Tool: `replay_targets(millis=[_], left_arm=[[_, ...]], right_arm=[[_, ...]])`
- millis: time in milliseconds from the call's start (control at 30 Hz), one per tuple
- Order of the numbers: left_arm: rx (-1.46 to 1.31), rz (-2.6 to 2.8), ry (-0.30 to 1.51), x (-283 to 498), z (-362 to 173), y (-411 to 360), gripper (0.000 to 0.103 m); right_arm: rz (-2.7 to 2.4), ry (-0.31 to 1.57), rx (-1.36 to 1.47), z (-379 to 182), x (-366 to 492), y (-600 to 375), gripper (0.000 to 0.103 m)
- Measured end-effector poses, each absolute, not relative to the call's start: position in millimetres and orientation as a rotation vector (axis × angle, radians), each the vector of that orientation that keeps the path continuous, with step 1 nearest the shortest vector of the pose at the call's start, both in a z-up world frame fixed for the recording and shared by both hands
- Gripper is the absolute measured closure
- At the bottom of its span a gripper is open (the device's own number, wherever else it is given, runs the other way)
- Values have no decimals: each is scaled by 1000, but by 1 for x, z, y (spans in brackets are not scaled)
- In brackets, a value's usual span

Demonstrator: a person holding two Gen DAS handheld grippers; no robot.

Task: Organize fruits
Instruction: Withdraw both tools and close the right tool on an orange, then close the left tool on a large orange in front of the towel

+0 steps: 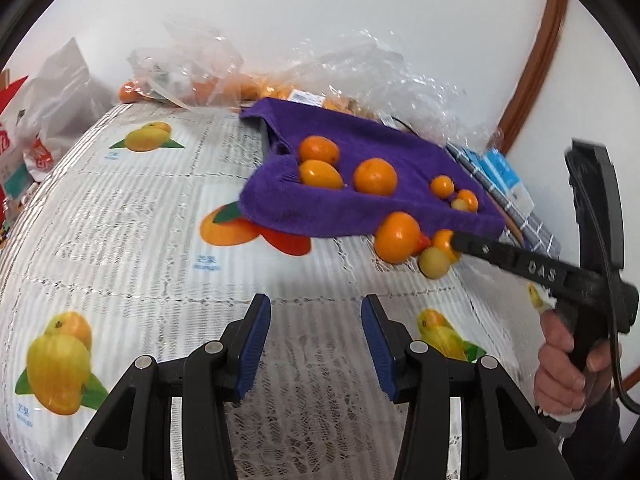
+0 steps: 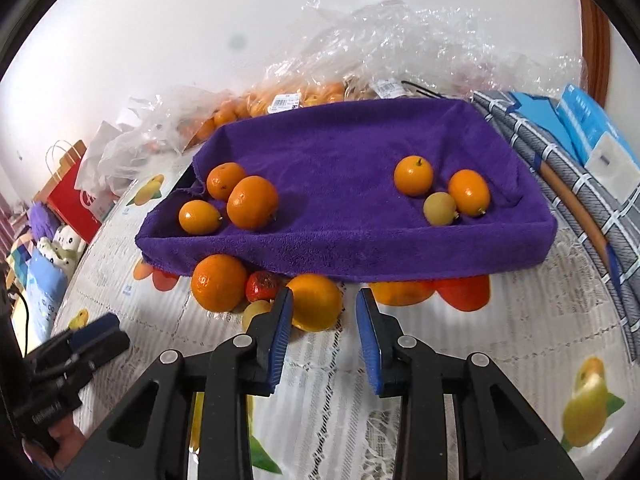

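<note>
A purple towel-lined tray [image 2: 344,168] holds several orange fruits: three at its left [image 2: 252,202] and two oranges plus a pale yellow-green one at its right [image 2: 440,209]. In front of the tray lie loose fruits: a large orange [image 2: 218,282], a small red fruit [image 2: 262,285], a pale small fruit [image 2: 256,314] and a yellow-orange fruit [image 2: 316,300]. My right gripper [image 2: 324,336] is open, its left finger just in front of the yellow-orange fruit. My left gripper [image 1: 316,344] is open and empty over the tablecloth, short of the tray [image 1: 360,184]. The right gripper's body [image 1: 520,264] reaches toward the loose fruits [image 1: 398,236].
Clear plastic bags of oranges [image 2: 280,100] lie behind the tray by the wall. Blue boxes [image 2: 592,132] and a plaid cloth [image 2: 560,168] are at the right. A red bag [image 2: 76,196] and toys sit at the left. The tablecloth [image 1: 140,220] has printed fruit pictures.
</note>
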State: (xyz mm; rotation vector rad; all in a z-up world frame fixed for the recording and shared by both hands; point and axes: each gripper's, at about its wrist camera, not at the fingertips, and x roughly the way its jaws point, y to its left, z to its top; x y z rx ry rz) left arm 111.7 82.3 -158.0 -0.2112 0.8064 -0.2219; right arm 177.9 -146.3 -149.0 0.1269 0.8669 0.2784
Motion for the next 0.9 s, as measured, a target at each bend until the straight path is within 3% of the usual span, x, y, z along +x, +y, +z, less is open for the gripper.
replay_targets(millis=[367, 633, 900], left_arm=[[-283, -225, 838, 117, -163, 92, 57], [-253, -211, 825, 115, -162, 87, 57], [-236, -196, 824, 116, -161, 85, 57]], right_arm=[[318, 880, 183, -156, 186, -143, 70], [199, 830, 117, -141, 145, -194, 70], [179, 862, 65, -164, 119, -208, 69]])
